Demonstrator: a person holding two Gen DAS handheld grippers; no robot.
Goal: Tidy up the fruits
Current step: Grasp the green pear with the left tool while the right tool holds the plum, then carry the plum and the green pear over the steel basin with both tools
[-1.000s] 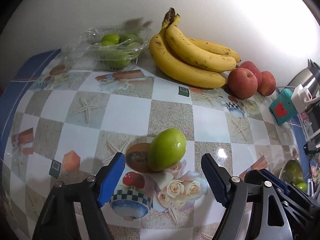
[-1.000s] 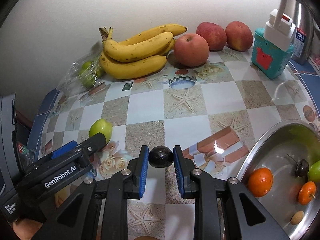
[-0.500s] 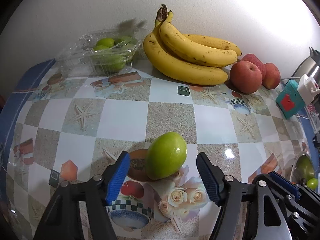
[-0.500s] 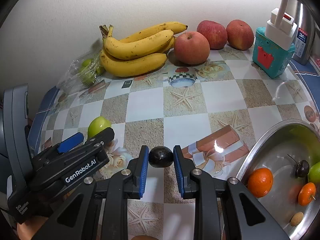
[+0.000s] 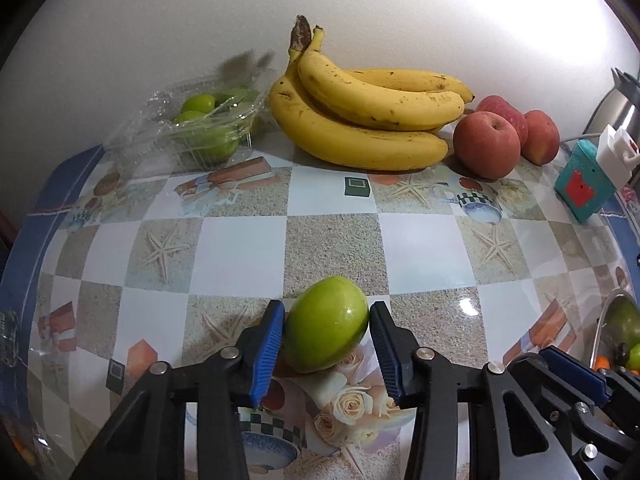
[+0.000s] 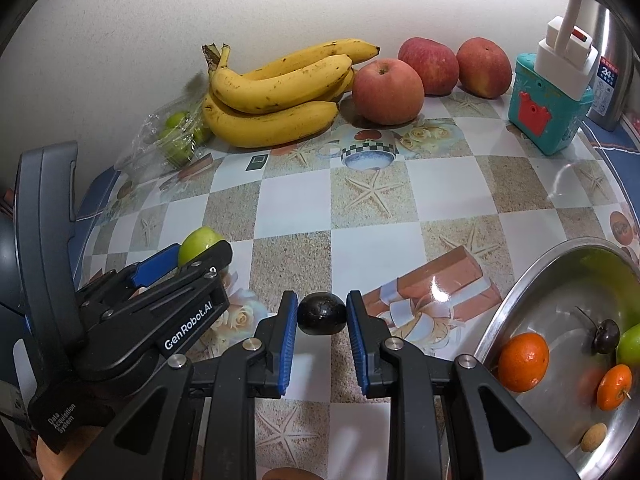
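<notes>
Checkered, picture-printed oilcloth table point(image 5: 240, 248); left gripper point(image 5: 326, 320) clamps round green fruit point(image 5: 326, 324). Right gripper point(image 6: 322, 314) pinches small glossy black fruit point(image 6: 322, 314).

Green fruit point(image 5: 326, 324): oval, glossy, tilted on the bench. Dark fruit point(image 6: 322, 314): small, round. Bananas point(image 5: 368, 120), red apples point(image 5: 486, 146): along the wall.

Green fruit point(image 5: 326, 324), yellow bananas point(image 5: 368, 120), red apples point(image 5: 486, 146), checkered starfish-print tablecloth point(image 5: 240, 248).

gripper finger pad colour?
Blue, ribbed, on black arms. Clearest in the right wrist view, on the right gripper pads.
</notes>
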